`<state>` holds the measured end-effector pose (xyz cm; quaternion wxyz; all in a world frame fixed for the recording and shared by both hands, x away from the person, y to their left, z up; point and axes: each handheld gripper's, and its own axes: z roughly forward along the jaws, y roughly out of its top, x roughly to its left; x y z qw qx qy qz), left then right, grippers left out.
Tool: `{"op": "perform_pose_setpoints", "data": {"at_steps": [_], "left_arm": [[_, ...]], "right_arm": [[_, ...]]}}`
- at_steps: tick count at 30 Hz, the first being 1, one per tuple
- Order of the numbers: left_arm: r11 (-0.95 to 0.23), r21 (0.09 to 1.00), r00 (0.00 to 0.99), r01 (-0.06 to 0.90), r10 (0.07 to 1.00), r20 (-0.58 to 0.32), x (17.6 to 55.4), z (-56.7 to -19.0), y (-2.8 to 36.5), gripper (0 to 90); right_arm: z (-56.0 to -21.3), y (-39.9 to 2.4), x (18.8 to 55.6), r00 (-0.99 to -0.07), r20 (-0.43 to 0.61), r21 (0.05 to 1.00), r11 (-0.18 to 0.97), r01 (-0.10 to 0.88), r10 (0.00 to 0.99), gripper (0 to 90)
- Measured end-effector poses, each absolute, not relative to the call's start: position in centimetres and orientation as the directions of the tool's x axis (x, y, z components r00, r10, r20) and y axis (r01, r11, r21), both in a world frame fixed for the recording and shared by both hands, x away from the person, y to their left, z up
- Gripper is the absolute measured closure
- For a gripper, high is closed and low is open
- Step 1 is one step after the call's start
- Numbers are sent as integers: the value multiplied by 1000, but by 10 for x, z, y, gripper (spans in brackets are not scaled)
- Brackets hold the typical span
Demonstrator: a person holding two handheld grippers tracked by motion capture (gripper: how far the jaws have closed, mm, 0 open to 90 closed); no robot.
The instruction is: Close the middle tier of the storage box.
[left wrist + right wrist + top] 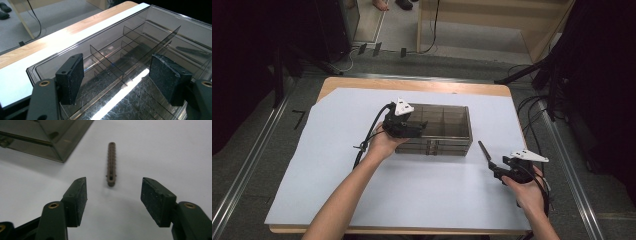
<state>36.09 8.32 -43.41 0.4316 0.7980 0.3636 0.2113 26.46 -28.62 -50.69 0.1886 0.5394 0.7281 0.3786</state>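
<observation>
Holding your right gripper (pixel 113 192) low over the white sheet (pixel 362 175), you have its jaws spread with nothing pinched; the rod (pixel 111 164), a slim brown ribbed stick, lies on the sheet just ahead of the gap between the pads, end-on to you, touching neither; in the high view the rod (pixel 484 151) shows as a dark sliver near the gripper's tips, too small to read any detail. Beyond your left pad a corner of the smoky box (pixel 47 137) cuts off at the frame's edge.

Your left gripper (pixel 117 80) sits at the box's near left corner; its jaws are spread wide, pads (pixel 71 77) apart over the box (pixel 160 37), and you cannot tell whether they touch its clear top or hover above it; thin dividers run ahead between the pads, their compartments dim behind glare and scratches; whatever is inside is hard to make out. In the high view your hand covers that gripper's (pixel 404 125) tips.
</observation>
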Motion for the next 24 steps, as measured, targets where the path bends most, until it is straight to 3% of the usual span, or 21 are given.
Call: {"op": "perform_pose_setpoints", "data": {"at_steps": [24], "left_arm": [[-364,841,647,400,763,22,361,-434,83,299]], "right_arm": [[-500,-224,254,-482,144,767,210,606,864,491]]}}
